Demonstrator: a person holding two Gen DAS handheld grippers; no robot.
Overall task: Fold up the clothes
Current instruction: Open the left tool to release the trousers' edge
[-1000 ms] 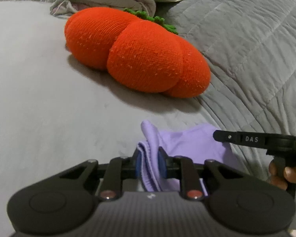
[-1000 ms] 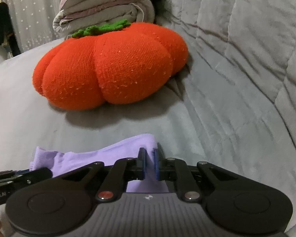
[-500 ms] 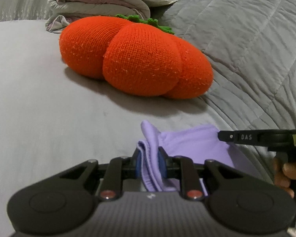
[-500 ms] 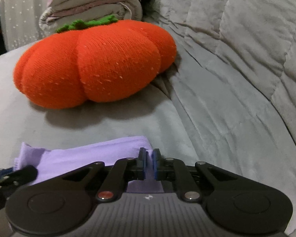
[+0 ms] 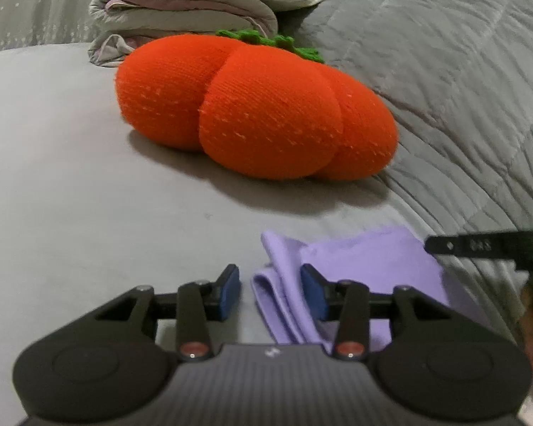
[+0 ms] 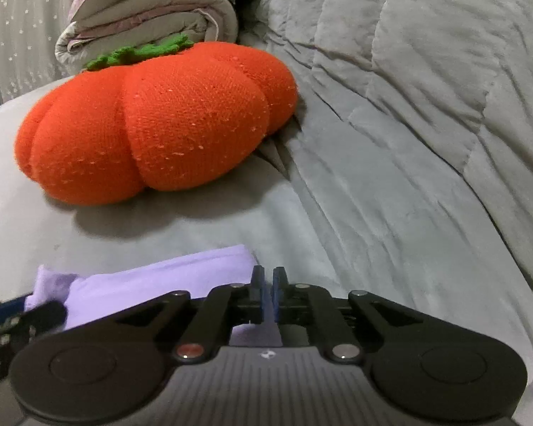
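A folded lilac cloth [image 5: 369, 266] lies on the grey bedsheet [image 5: 71, 195]. My left gripper [image 5: 270, 293] is open, and the cloth's layered left edge lies loose between its blue pads [image 5: 229, 289], touching neither. In the right wrist view the same lilac cloth [image 6: 160, 280] runs under my right gripper [image 6: 268, 284]. That gripper's pads are closed to a thin slit at the cloth's right corner. The right gripper's black finger [image 5: 479, 246] shows at the right of the left wrist view, with a hand below it.
A big orange knitted pumpkin cushion [image 5: 266, 113] sits just beyond the cloth. Behind it lies a stack of folded bedding [image 5: 184, 3]. A rumpled grey quilt [image 6: 426, 124] rises along the right side. Flat sheet stretches to the left.
My left gripper has opened and let go of the cloth's folded edge, which now rests on the sheet. The right gripper stays closed on its corner.
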